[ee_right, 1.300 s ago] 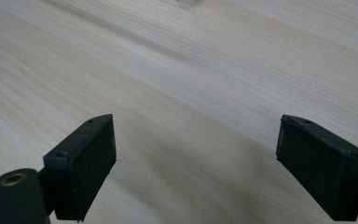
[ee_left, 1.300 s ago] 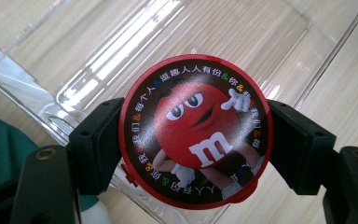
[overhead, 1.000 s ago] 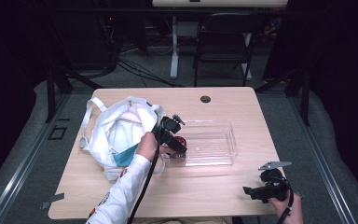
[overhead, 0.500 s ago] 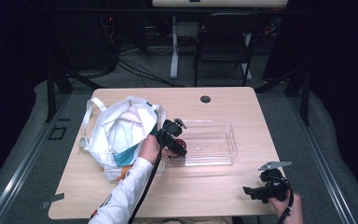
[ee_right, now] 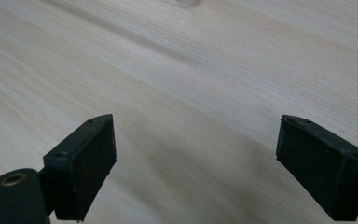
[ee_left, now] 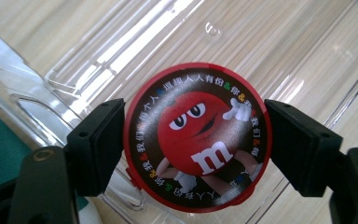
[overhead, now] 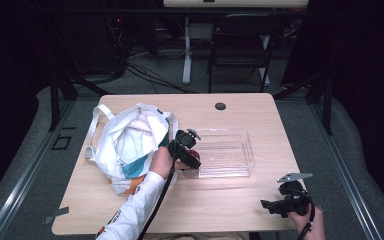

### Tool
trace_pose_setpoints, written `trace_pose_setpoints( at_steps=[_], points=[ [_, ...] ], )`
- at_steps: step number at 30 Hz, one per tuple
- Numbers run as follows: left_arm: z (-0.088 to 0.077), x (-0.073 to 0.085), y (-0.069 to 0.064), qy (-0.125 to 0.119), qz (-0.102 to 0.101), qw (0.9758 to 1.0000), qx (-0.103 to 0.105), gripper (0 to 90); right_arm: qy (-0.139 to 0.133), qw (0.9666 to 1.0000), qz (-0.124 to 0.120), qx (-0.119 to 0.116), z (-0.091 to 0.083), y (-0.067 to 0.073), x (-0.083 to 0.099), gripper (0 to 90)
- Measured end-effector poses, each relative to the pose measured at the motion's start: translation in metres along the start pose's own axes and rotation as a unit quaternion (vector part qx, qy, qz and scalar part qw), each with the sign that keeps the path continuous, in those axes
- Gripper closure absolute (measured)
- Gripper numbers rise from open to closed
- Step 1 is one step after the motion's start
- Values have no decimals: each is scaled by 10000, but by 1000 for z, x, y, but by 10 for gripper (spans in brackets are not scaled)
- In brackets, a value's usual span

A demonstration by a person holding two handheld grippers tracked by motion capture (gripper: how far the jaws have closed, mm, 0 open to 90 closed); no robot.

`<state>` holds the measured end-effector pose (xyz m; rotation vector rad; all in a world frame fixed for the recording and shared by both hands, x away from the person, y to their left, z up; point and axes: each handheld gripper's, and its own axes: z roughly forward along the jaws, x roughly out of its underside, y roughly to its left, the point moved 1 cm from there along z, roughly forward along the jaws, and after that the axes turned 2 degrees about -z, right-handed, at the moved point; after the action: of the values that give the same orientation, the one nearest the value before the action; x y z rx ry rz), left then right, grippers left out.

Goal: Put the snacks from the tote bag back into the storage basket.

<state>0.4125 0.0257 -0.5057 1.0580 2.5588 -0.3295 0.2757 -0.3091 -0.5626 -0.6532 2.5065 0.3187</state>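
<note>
Left gripper (ee_left: 196,140) clamping a round red tin with a red cartoon candy figure and a ring of small printed characters on its lid (ee_left: 197,136) — both black jaws pressing against its opposite edges. Tin hanging over the left end of a clear rectangular plastic bin (ee_left: 279,51), lid facing the camera; in the high view, left gripper (overhead: 190,154) sitting at that same end of the bin (overhead: 240,150), a speck of red just showing at the jaws. Whether the tin is touching the bin floor — cannot tell.

Bin lying near the middle of the pale wood-grain bench (overhead: 240,210), long side running left to right. Just beside it on the left, touching or nearly so, slumping a white cloth tote bag with a teal patch and white straps (overhead: 127,145), mouth gaping upward. Person's left hand (overhead: 161,161) in a white sleeve reaching in from the bottom edge, lying against the bag's right side.

Right gripper (overhead: 272,206) resting low at the near right corner of the bench, well apart from bin and bag, grey three-cornered plate (overhead: 294,177) riding on top. In its own view, right gripper (ee_right: 196,163) spreading wide, nothing between the jaws, bare bench (ee_right: 205,79) underneath.

Small dark round grommet (overhead: 220,106) sitting near the bench's far edge. Black folding chair (overhead: 240,50) standing beyond on the grey floor.
</note>
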Motion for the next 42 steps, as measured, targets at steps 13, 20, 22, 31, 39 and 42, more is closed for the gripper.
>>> trace_pose_setpoints(
  at_steps=[13,20,22,31,39,42],
  points=[
    [-30,-5,0,-379,88,9992,61,131,2,10000,0,2,0,0,0,113],
    [-61,-3,5,-653,102,9978,-95,79,12,10000,-10,-2,0,0,0,113],
    [-69,-1,9,-686,95,9975,-172,72,-1,10000,1,5,0,0,0,113],
    [-106,21,27,-976,-62,9940,-488,38,1,10000,2,13,0,0,0,113],
    [-132,54,51,-1170,-344,9893,-800,25,-3,10000,8,23,0,0,0,113],
    [-137,67,58,-1162,-405,9882,-912,22,7,10000,8,35,0,0,0,113]
  ],
)
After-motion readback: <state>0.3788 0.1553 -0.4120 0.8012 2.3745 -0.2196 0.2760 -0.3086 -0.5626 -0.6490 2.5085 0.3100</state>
